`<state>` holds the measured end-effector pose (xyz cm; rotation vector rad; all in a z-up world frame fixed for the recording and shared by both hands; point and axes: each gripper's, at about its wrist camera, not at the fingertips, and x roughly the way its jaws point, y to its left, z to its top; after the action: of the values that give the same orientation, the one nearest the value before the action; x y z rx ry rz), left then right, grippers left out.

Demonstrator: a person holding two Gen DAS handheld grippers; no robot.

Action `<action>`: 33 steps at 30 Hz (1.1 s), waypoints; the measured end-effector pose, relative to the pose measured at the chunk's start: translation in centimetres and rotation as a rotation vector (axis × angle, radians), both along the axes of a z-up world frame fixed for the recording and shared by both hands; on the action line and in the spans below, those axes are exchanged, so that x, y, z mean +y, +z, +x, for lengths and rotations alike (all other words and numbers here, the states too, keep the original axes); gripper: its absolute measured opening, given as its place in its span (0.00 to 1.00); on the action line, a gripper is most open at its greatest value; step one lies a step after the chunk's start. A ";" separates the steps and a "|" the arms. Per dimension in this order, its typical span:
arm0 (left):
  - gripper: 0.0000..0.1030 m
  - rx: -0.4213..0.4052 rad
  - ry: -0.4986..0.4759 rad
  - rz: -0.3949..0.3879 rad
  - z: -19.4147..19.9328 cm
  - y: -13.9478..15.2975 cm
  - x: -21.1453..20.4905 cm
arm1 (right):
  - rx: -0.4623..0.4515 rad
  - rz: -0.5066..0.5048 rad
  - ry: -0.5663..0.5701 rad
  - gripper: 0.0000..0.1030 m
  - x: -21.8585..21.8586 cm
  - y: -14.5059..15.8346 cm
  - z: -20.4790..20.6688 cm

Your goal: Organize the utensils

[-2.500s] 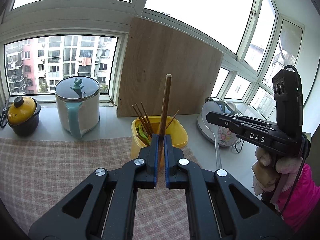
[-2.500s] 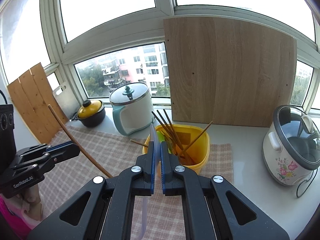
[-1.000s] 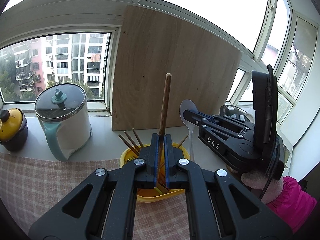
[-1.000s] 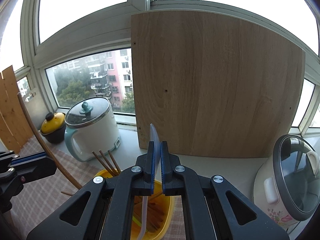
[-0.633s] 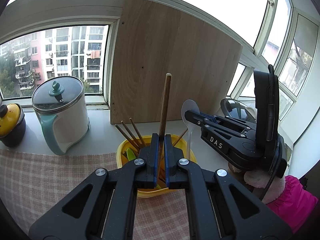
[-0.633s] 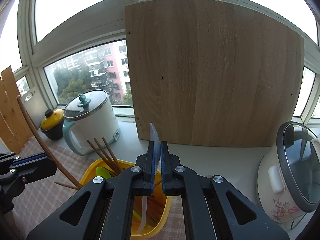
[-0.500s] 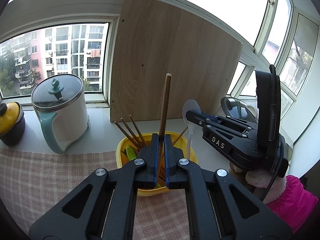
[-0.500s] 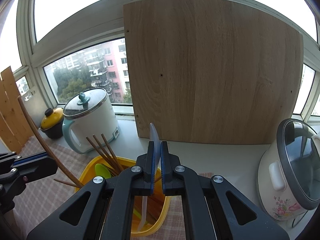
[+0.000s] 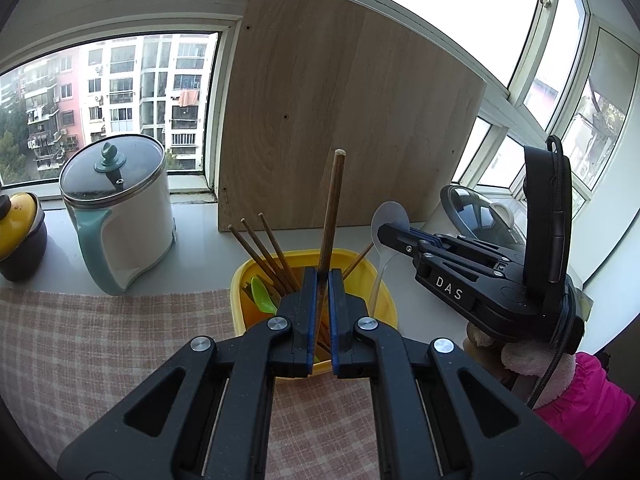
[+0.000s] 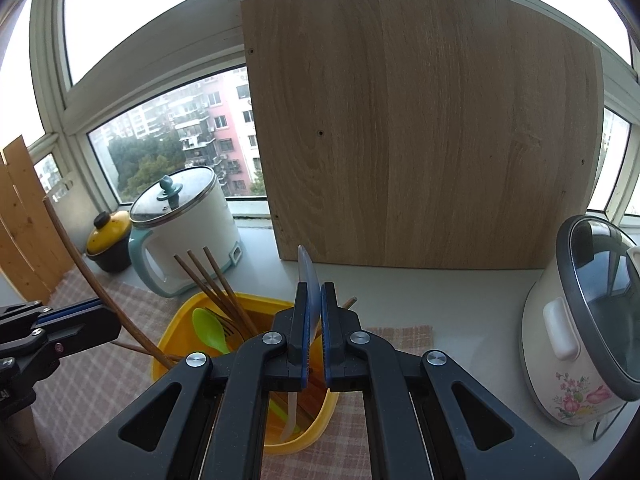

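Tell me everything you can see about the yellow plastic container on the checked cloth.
The yellow plastic container is a rounded-rectangular tub with a thick rolled rim, glossy and opaque. It sits upright on the pink checked cloth, near the cloth's back edge. Inside lean several brown wooden chopsticks and a lime-green plastic spoon. The translucent white spoon and the wooden stick held by the grippers dip into it.

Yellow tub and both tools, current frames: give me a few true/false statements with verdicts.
1. The left tool is shut on a wooden stick. True.
2. The right tool stands open and empty. False: it is shut on a translucent white spoon.
3. A green spoon lies in the yellow tub. True.
4. The yellow tub has a lid on. False: it is open, with chopsticks sticking out.
5. The rice cooker sits on the checked cloth. False: it stands on the bare counter.
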<state>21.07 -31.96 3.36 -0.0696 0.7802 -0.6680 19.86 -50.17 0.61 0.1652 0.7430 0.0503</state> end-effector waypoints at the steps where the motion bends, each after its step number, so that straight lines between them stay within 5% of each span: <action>1: 0.03 0.003 -0.004 0.000 0.0 0.0 0.0 | 0.001 -0.001 0.001 0.03 0.0 0.1 -0.1; 9: 0.03 0.004 -0.020 0.007 -1.1 -0.1 -0.2 | 0.019 -0.005 -0.005 0.03 0.0 0.1 -1.0; 14: 0.03 0.009 -0.015 0.009 -1.5 -0.2 0.1 | 0.008 -0.006 -0.004 0.25 0.2 0.7 -1.9; 33: 0.05 -0.044 -0.003 0.018 -6.8 1.1 3.2 | -0.042 -0.028 -0.014 0.27 2.7 4.2 -8.1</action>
<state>14.30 -28.78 4.45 -0.0372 0.7441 -0.6638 11.80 -47.44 4.76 0.1425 0.6998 0.0296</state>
